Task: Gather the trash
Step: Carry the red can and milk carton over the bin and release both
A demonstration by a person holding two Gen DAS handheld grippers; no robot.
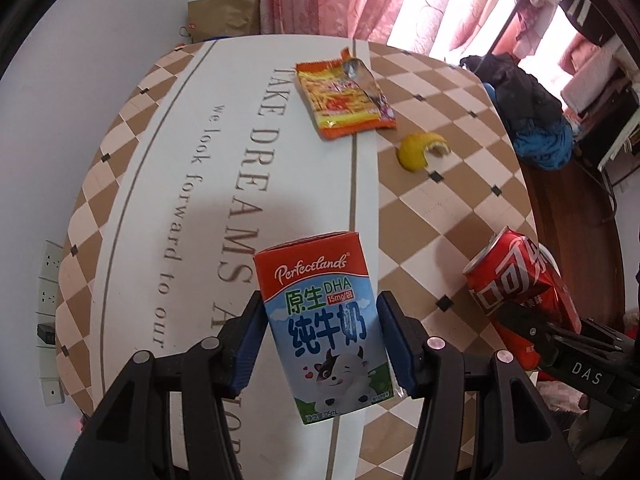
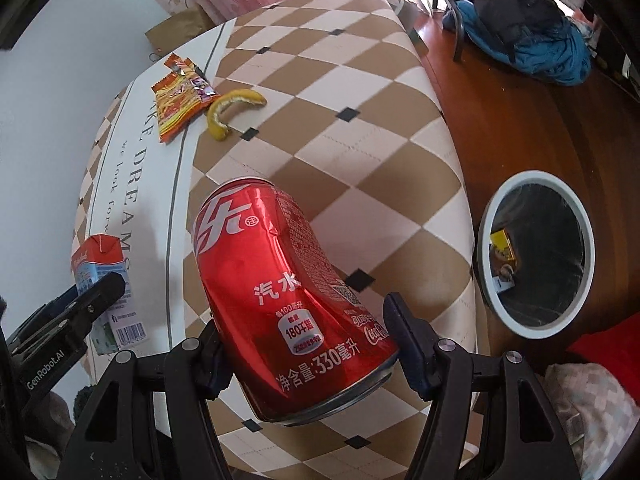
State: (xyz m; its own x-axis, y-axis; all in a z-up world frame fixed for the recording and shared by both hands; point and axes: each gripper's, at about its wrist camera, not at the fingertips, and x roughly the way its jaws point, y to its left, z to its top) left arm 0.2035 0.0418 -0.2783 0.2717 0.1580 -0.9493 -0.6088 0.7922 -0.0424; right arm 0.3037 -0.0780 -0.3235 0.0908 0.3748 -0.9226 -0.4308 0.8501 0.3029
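Note:
My left gripper [image 1: 320, 340] is shut on a small milk carton [image 1: 324, 320] with an orange top and a cartoon cow, held above the table [image 1: 420, 208]. A dented red cola can [image 2: 288, 300] sits between the pads of my right gripper [image 2: 304, 344], shut on it and lifted over the table's edge. The can [image 1: 520, 284] also shows at the right of the left wrist view, and the carton [image 2: 100, 268] at the left of the right wrist view. An orange snack wrapper [image 1: 344, 96] and a yellow peel [image 1: 420, 150] lie farther back on the table.
A white-rimmed round bin [image 2: 536, 252] with a black liner stands on the wooden floor right of the table, some trash inside. A chair with dark and blue clothes [image 2: 520, 20] is beyond it. A brown paper bag [image 1: 224, 16] and pink curtains are behind the table.

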